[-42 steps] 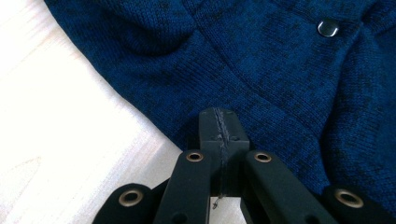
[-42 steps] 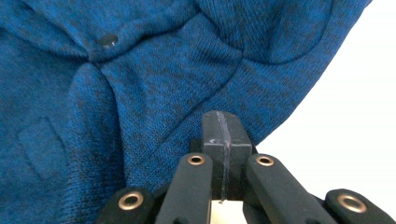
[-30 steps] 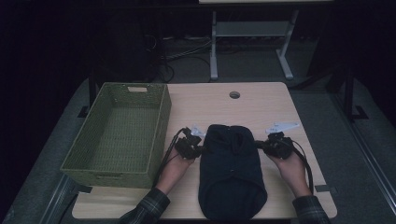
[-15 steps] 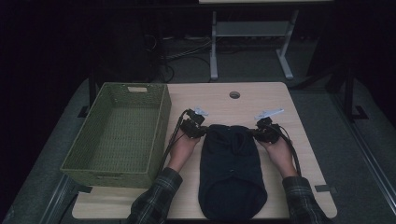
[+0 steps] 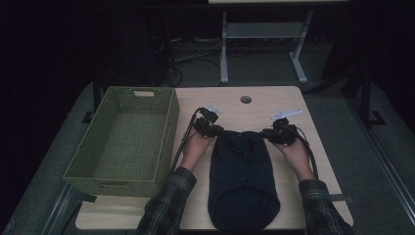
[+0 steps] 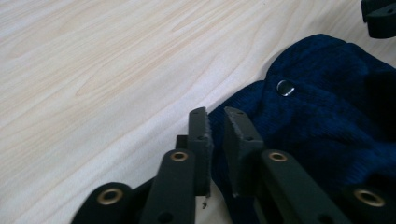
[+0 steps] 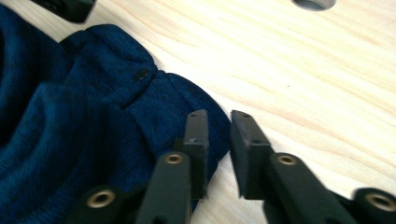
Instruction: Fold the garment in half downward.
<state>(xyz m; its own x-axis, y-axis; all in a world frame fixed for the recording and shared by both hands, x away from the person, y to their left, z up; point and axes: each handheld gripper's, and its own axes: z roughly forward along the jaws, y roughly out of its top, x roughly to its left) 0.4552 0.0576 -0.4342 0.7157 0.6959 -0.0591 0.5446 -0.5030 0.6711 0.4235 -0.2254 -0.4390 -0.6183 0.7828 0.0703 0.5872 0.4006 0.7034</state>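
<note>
- The dark blue garment [image 5: 243, 181] lay flat on the bench [image 5: 313, 125], right of the green woven basket [image 5: 125, 139].
- The left gripper [image 6: 215, 128] sat at its far-left corner, fingers [image 6: 199, 135] just parting, released, cloth edge between them.
- The right gripper [image 7: 219, 133] sat at the far-right corner, fingers likewise just parting, gripping nothing.

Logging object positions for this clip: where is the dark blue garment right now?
In the high view the dark blue garment lies flat on the table, right of the green basket, between both hands.
</note>
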